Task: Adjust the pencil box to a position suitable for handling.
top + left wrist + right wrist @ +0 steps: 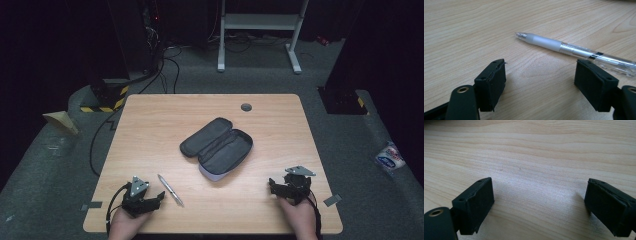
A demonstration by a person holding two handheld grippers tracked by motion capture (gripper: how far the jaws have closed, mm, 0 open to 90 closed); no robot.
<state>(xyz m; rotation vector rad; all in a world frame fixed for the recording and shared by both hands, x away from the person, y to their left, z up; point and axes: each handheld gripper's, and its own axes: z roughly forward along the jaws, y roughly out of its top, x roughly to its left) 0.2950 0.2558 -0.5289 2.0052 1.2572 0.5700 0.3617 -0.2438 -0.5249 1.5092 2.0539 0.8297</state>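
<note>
**Two open claws at rest, a pen waiting beside the left one**

The left claw (pixel 159 196) sat low on the counter (pixel 150 125) with its jaws spread wide and nothing between them. In the left gripper view its right-hand jaw stood just in front of the barrel of a clear pen (pixel 574 50), whose tip pointed away to the left; whether they touched could not be told. From above, the pen (pixel 170 190) lay at a slant just to the right of that claw, close enough that it seemed the likely first pick.

The right claw (pixel 274 186) rested near the counter's right front, jaws equally wide and empty over bare wood, well apart from the pen.

Farther out, mid-counter, a dark pencil case (pixel 217 147) lay unzipped and folded flat open, probably so the pen could be dropped straight in. A small grey cable grommet (pixel 246 107) sat near the far edge.
</note>
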